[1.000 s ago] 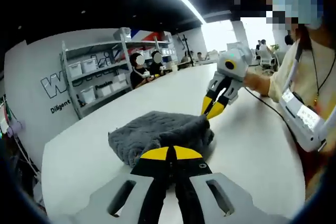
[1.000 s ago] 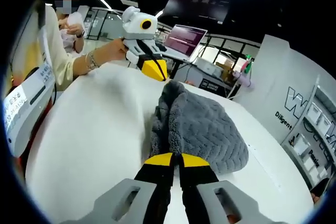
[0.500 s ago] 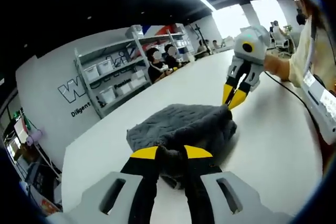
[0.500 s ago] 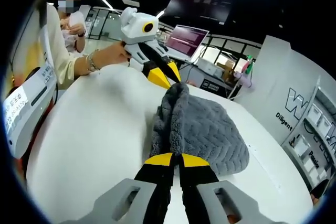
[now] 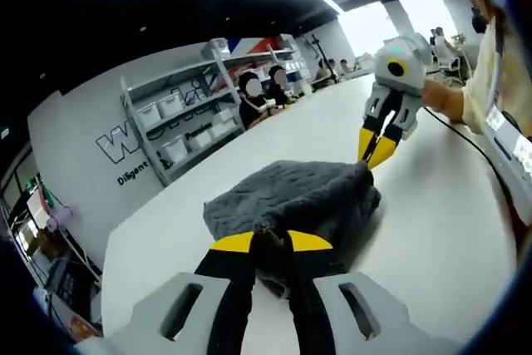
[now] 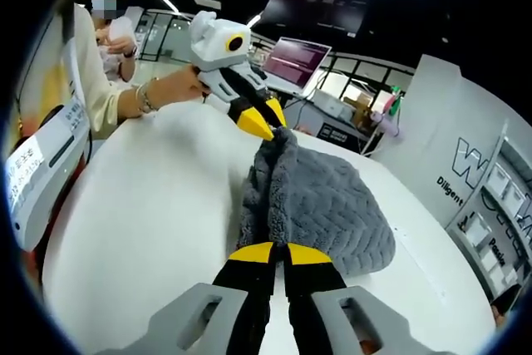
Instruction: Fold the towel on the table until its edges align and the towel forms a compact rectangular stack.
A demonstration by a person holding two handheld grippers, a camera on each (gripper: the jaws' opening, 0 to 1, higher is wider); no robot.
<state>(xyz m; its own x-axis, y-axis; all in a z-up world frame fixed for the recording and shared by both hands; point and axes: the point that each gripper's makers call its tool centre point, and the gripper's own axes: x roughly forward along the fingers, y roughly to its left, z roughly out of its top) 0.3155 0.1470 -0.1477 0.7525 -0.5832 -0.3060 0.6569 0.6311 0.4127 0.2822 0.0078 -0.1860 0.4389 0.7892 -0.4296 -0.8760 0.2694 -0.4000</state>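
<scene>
While a grey towel (image 5: 291,201) lies folded in a thick heap on the white table (image 5: 416,205), a person works it from opposite ends with two hand-held grippers. In the left gripper view, the left gripper (image 5: 270,243) has its yellow-tipped jaws drawn narrow around a tuft of the towel's near edge, and the right gripper (image 5: 376,152) reaches down from the far side, its tips together at the towel's far corner. In the right gripper view, the right gripper (image 6: 278,253) pinches the near edge of the towel (image 6: 320,205) with jaws almost closed, while the left gripper (image 6: 259,125), held in a hand (image 6: 170,86), touches the far end of the heap. Shelving with storage bins (image 5: 179,122) lines the grey wall behind, and a laptop (image 6: 293,66) stands open beyond the table (image 6: 150,197).
</scene>
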